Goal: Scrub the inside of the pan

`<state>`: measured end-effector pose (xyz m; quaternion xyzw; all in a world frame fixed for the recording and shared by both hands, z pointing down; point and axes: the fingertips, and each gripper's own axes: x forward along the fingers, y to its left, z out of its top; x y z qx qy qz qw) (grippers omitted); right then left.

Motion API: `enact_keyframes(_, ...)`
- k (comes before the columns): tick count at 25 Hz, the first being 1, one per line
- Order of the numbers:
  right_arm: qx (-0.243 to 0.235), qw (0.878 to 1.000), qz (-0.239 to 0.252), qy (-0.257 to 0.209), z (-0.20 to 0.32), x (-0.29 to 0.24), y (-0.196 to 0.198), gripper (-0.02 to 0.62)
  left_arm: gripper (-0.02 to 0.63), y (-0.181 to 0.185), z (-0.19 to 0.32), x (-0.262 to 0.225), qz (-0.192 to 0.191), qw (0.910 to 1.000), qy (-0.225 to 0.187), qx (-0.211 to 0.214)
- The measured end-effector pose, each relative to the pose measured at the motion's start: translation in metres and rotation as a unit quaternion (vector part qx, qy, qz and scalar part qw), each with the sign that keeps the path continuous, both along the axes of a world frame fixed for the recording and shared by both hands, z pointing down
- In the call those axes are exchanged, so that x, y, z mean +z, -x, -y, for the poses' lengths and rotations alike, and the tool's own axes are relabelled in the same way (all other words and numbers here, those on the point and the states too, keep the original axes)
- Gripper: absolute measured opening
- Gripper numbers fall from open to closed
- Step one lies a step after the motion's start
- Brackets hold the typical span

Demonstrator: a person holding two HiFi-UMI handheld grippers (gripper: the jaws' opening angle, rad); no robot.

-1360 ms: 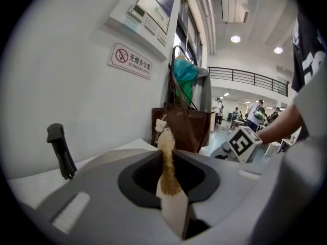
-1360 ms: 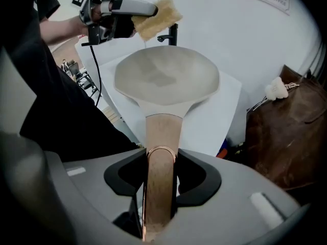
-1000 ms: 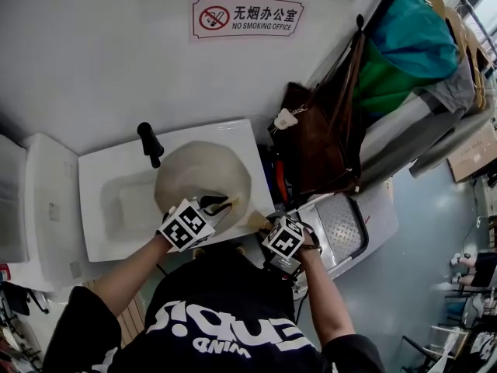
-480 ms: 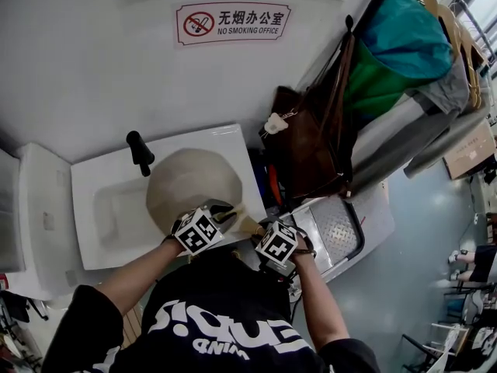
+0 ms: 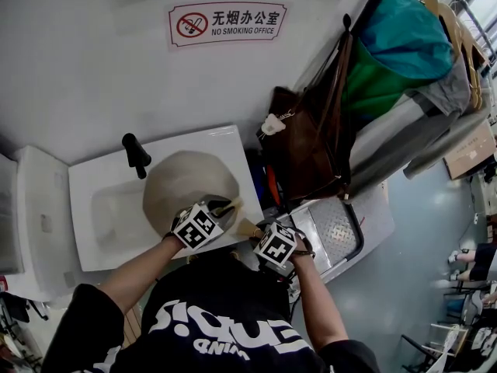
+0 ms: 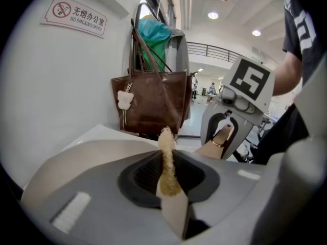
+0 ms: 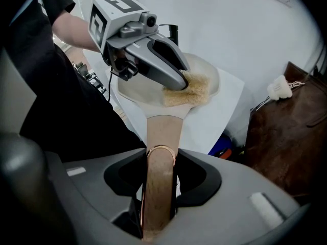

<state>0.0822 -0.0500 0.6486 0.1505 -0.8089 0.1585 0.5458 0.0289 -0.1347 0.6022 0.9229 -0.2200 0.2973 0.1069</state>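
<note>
Round beige pan (image 5: 182, 181) sits over the white rectangular sink (image 5: 237, 142). Its bowl lies toward the black tap (image 5: 133, 154), and its long tan handle with a copper-coloured ring (image 7: 159, 137) points back at you.

Your right gripper (image 7: 159, 175) is clamped on that handle at the ring end, jaws pressed to both sides of it. Your left gripper (image 7: 180, 82) is closed on a flat, fibrous tan scrubber pad (image 7: 193, 92). The pad lies against the pan's inner wall, just where the handle joins.

Handling, as a judgement:
- **Pan:** It looks rigid and smooth-coated, probably middling weight. The handle is smooth and tapering, so it may twist in the jaws.
- **Grip on the pan:** You hold it far from the bowl, so downward scrubbing pressure will lever against your grip. A hold nearer the bowl would steady it, if the left gripper leaves room. Let the sink rim carry the weight.
- **Scrubber:** It is light and soft and will bend and flatten. It is pinched by one edge, so hard strokes could fold it or pull it free. Use moderate pressure and short strokes.
</note>
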Motion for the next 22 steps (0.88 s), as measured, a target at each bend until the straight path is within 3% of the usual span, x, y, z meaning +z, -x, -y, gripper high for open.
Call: enact_keyframes(22,0.005,1.000,0.009,0.003,-0.004,-0.004,-0.005,0.161,0.054,0.006,0.067,0.021,0.043,0.9957,0.016,-0.081)
